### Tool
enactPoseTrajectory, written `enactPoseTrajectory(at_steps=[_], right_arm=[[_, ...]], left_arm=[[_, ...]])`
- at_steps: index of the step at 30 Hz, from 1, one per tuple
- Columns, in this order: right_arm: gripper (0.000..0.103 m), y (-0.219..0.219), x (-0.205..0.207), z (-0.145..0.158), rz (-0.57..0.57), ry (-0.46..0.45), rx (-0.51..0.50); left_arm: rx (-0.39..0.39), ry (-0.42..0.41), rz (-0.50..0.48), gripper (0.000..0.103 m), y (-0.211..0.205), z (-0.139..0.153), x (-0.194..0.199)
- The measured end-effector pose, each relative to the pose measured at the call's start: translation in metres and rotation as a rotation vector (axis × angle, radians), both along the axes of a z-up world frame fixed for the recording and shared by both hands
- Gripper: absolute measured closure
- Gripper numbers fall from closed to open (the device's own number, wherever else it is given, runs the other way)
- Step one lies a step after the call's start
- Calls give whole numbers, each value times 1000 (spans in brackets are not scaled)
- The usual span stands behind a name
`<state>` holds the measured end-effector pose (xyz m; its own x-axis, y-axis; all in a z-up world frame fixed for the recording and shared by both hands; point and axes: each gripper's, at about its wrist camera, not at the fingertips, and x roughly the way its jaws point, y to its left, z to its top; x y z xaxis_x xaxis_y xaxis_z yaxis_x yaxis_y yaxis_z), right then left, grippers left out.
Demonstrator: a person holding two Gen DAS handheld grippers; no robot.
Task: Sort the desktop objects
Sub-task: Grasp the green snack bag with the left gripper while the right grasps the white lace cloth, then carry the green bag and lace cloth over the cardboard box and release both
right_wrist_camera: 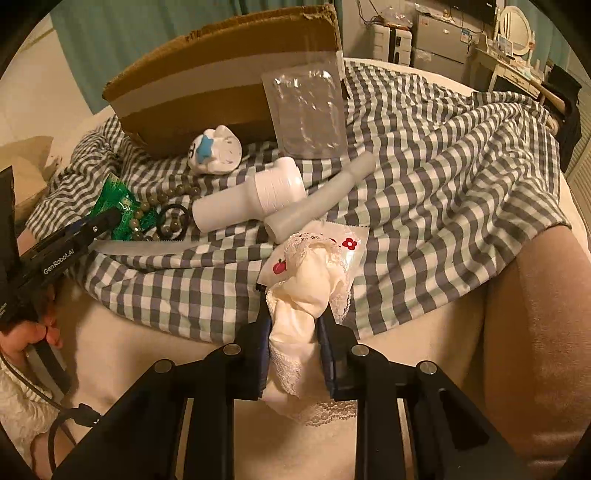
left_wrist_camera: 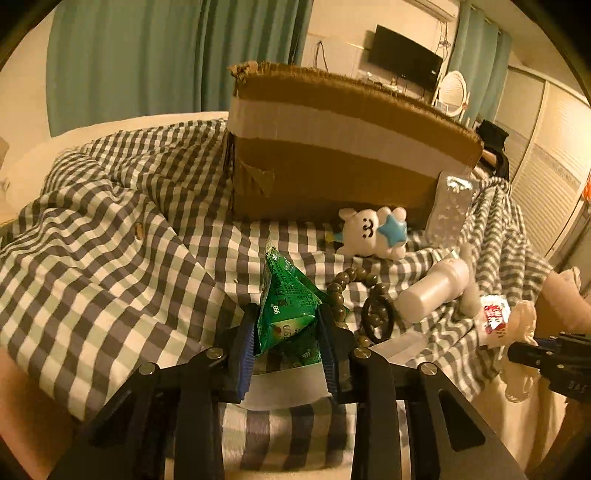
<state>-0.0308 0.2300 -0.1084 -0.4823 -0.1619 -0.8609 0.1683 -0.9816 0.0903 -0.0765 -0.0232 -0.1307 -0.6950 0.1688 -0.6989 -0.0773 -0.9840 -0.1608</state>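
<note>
My left gripper (left_wrist_camera: 286, 325) is shut on a green sachet (left_wrist_camera: 288, 302) and holds it just above the checked cloth (left_wrist_camera: 110, 236). My right gripper (right_wrist_camera: 293, 332) is shut on a cream lace-trimmed cloth (right_wrist_camera: 306, 280), which lies over a white packet with red apples (right_wrist_camera: 347, 240). A cardboard box (left_wrist_camera: 332, 147) stands behind. On the cloth lie a white bear toy with a blue star (left_wrist_camera: 373, 232), a bead bracelet (left_wrist_camera: 343, 284), a black ring (left_wrist_camera: 376, 317), a white bottle (left_wrist_camera: 432, 295) and a clear plastic tray (right_wrist_camera: 306, 110).
A white tube (right_wrist_camera: 321, 195) lies beside the bottle (right_wrist_camera: 251, 199). The left gripper's body (right_wrist_camera: 55, 251) shows at the left of the right wrist view. Curtains, a wall television (left_wrist_camera: 404, 57) and a dressing table with a mirror (right_wrist_camera: 513, 26) are behind.
</note>
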Motion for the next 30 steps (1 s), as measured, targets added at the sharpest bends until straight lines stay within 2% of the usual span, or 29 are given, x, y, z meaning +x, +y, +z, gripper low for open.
enactPoseTrajectory(at_steps=[9,16,24,30], right_arm=[[81,4,10,23,-1,60,-56],[81,8,18,32,-3,74,-105],[81,9,24,41,7,95,-113],[81,3,19,54,33,121,-103]], left_arm=[[5,55,-27,72,7,26,22],[12,90,-43,72,14,40,36],[24,130,-58,72,20,53,47],[43,130,-83,72,24,58,43]])
